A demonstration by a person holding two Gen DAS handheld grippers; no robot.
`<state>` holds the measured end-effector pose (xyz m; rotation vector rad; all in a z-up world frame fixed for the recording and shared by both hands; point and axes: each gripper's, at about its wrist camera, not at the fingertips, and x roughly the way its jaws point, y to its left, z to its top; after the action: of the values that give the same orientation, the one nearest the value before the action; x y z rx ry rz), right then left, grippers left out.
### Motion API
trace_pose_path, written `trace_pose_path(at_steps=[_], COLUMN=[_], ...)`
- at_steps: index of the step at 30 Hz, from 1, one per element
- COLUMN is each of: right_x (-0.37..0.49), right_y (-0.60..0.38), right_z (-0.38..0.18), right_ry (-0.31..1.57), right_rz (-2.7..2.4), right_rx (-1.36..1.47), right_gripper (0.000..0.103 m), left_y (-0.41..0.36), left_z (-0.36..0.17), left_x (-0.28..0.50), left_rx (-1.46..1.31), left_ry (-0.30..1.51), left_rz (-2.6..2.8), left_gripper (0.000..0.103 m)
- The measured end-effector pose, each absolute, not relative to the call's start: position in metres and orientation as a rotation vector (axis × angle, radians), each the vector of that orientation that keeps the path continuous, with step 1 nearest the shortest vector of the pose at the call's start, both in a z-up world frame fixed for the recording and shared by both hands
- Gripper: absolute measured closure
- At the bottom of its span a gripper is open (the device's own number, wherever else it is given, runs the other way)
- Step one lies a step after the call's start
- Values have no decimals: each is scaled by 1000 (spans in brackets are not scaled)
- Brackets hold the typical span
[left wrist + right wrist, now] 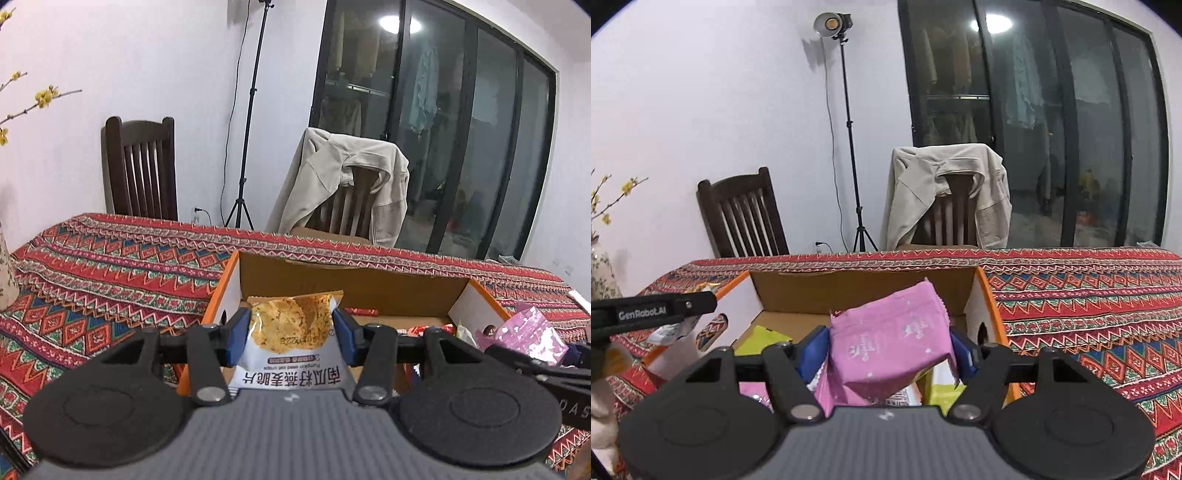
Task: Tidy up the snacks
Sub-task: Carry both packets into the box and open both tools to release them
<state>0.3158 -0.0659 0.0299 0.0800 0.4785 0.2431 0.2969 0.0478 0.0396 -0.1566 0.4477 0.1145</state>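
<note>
From the left wrist camera, my left tool (291, 328) sits low in the centre of the frame, its blue pads pinching a white packet of oat crisps (290, 332) by both side edges. The packet hangs over the near edge of the open cardboard box (354, 284), which rests on the patterned bench (110, 266). At the right edge of the frame I can see a crumpled pink packet (532, 328) with the right tool's dark arm just below it.

From the right wrist camera, my right tool (888, 350) is at lower centre, squeezing the pink packet (890, 339) between its pads; the packet is tilted and held above the box's (864, 291) interior. Yellow-green packets (761, 338) lie on the box floor to the lower left of it. The left tool's black arm pokes in at the left edge.
</note>
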Motion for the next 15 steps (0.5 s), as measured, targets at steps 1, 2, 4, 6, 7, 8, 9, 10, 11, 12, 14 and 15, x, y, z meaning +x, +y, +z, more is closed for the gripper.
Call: trace_pose_path(at_steps=[1,2,4,6,7,8,9,10,11,12,14,15], right_x=[316,317,319,319,318,317,316,315,313,312,310,310], right_y=[-65,-64,-64,-66,-68,-70,-72,-74,-75,-75,-76,-76], right_z=[28,25,21,20,20,21,21,21,21,21,22,22], right_ry=[486,495,508,513,508,503,499,493,487,486,484,483], right_rz=[245,246,239,229,228,230,234,235,235,233,230,231], right_rx=[76,73,69,75,87,99,110,118,120,119,118,119], right_gripper=[35,35,33,23,20,13,4,0,0,0,0,0], left_y=[47,47,45,44,44,44,45,46,47,47,48,48], left_z=[38,37,36,36,36,36,37,37,38,39,40,41], left_x=[297,297,296,292,290,287,285,284,284,283,282,281], left_rx=[-157,-157,-153,-157,-163,-173,-186,-195,-200,-206,-208,-208], left_ry=[452,454,454,440,428,413,400,399,399,396,395,391], left_rz=[113,115,116,122,121,114,106,103,104,107,114,117], left_gripper=[53,51,40,19,5,0,0,0,0,0,0,0])
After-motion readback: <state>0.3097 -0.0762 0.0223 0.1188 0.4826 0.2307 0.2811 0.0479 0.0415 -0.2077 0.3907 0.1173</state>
